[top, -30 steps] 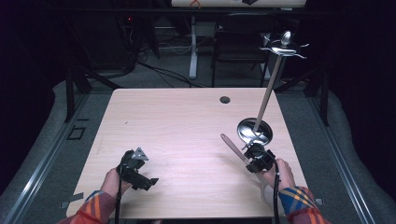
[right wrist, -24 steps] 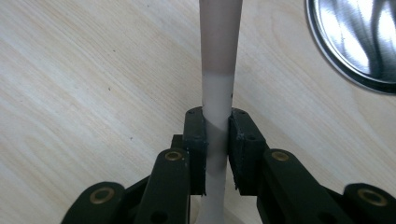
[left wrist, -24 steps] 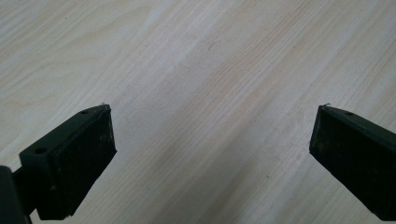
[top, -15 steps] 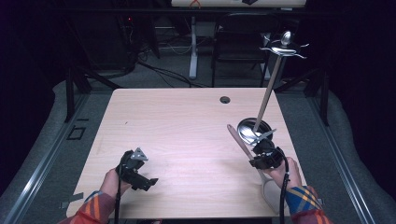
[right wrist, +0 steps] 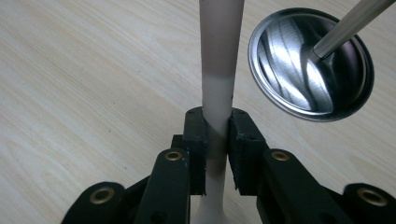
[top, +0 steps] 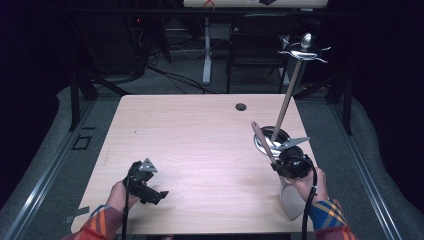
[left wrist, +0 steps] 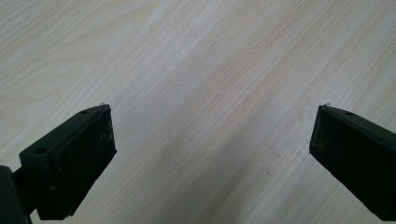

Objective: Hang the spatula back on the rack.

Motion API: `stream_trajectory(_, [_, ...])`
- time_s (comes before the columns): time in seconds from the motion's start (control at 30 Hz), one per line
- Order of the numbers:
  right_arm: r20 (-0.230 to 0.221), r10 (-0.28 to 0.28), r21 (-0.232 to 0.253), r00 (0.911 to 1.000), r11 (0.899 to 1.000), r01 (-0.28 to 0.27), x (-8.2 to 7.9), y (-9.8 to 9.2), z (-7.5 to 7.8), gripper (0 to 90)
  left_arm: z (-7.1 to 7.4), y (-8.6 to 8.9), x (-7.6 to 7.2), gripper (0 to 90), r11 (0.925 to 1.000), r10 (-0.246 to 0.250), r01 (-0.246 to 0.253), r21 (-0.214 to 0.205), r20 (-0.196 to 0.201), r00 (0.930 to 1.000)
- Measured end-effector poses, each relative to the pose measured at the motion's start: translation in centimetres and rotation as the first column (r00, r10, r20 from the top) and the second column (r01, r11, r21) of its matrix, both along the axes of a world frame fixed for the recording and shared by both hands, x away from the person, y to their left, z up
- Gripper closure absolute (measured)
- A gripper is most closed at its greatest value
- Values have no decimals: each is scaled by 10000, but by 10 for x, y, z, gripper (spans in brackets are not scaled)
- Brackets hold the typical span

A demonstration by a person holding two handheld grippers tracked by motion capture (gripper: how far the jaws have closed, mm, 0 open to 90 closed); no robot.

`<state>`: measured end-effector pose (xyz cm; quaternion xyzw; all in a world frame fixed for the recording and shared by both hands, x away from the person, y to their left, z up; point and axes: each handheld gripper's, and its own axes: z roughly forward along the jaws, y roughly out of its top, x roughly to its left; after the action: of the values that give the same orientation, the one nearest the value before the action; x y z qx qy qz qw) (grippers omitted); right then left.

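Right gripper view: right gripper (right wrist: 216, 140) clamps spatula handle (right wrist: 219, 70); left gripper (left wrist: 210, 149) gapes wide

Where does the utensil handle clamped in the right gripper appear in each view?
High view: handle slants up-left from the right gripper, right of table centre.
Left gripper view: not in it; bare tabletop between open jaws.
Right gripper view: handle runs up the middle, pinched.
Shared landmark: round steel base.

A dim lab or studio: wooden table (top: 200, 135) amid black curtains, floor cables (top: 175, 77), desk legs.
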<state>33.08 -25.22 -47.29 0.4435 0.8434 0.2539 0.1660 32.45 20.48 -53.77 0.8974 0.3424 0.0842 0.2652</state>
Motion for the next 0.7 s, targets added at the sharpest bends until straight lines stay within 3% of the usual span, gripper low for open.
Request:
stream_trajectory(0.37, [698, -348, 583, 9970, 9978, 308, -6, -4, 10, 786, 0, 0, -1, 0, 10000, -32, 32, -31, 45, 10000])
stream_trajectory(0.53, [1070, -666, 1079, 9920, 9926, 550, -10, -11, 16, 786, 1, 0, -1, 0, 10000, -60, 60, -36, 39, 10000])
stream_trajectory(0.57, [1323, -841, 1419, 9876, 9877, 651, -11, -13, 19, 786, 1, 0, -1, 0, 10000, -44, 44, 0, 49, 10000])
stream_trajectory(0.7, [1665, -988, 1725, 9811, 9825, 697, -13, -19, 23, 786, 1, 0, -1, 0, 10000, -65, 65, 48, 42, 10000])
